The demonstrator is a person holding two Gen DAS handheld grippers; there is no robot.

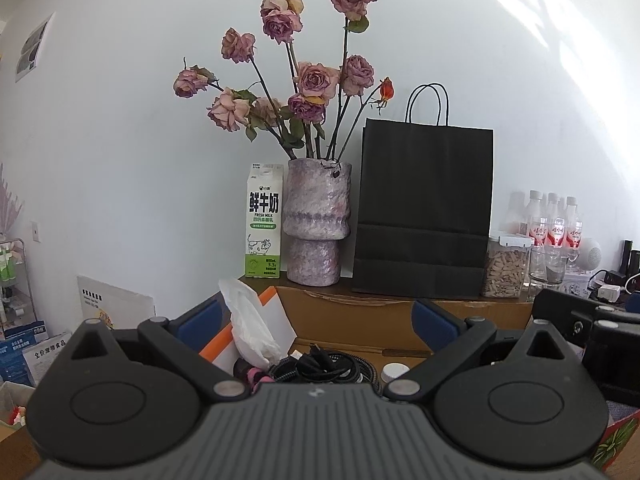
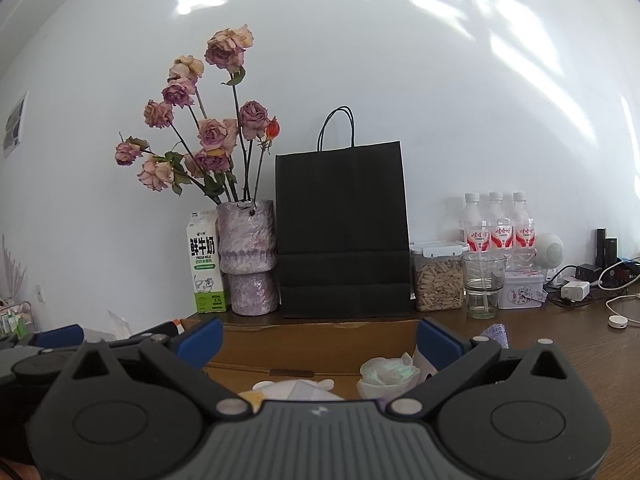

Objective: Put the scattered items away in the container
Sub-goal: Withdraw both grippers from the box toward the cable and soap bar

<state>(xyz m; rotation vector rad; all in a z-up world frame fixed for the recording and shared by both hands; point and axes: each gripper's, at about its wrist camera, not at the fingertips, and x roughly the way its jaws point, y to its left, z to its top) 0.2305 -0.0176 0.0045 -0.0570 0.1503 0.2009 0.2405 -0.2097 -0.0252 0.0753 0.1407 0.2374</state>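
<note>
Both grippers, left (image 1: 316,320) and right (image 2: 320,340), hang wide open and empty before the box (image 1: 400,320), between picks by my reading; next means dipping toward a stray item such as the tissue (image 2: 390,374) in front of the box

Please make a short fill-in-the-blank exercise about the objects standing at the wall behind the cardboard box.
1. The paper bag with handles is ____ in colour.
2. The milk carton stands directly left of the ____.
3. The right claw is ____ and holds nothing.
4. The clear jar of seeds stands directly right of the ____.

Missing words: black; vase; open; bag
</note>
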